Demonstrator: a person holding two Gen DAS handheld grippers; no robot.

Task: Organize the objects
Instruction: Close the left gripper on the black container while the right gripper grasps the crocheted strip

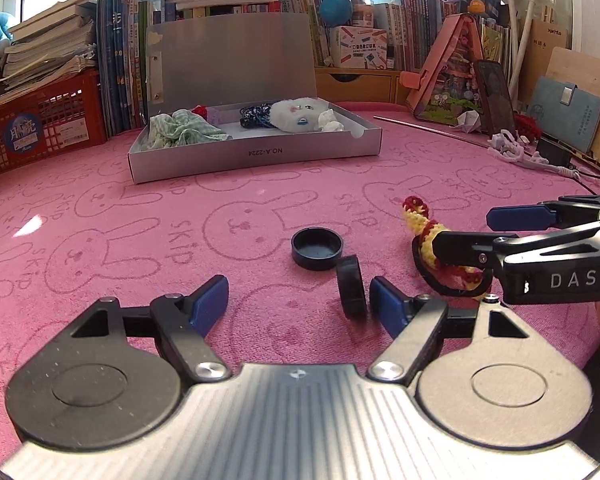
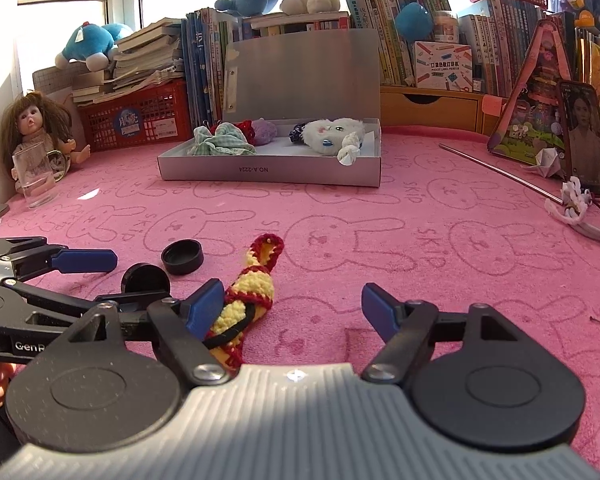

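A pink bunny-print cloth (image 2: 440,248) covers the table; bookshelves (image 2: 384,28) stand behind the open grey box (image 2: 268,170). In front of it lie black caps (image 1: 317,248) and a crocheted band (image 2: 248,300), between both wide-open grippers (image 1: 298,304) (image 2: 292,306).

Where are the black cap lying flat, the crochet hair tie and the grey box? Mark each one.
black cap (image 1: 317,249): left wrist view, on its open hollow.
crochet hair tie (image 2: 249,289): right wrist view, on the yellow knitted middle.
grey box (image 2: 268,169): right wrist view, on its front wall by the printed number.
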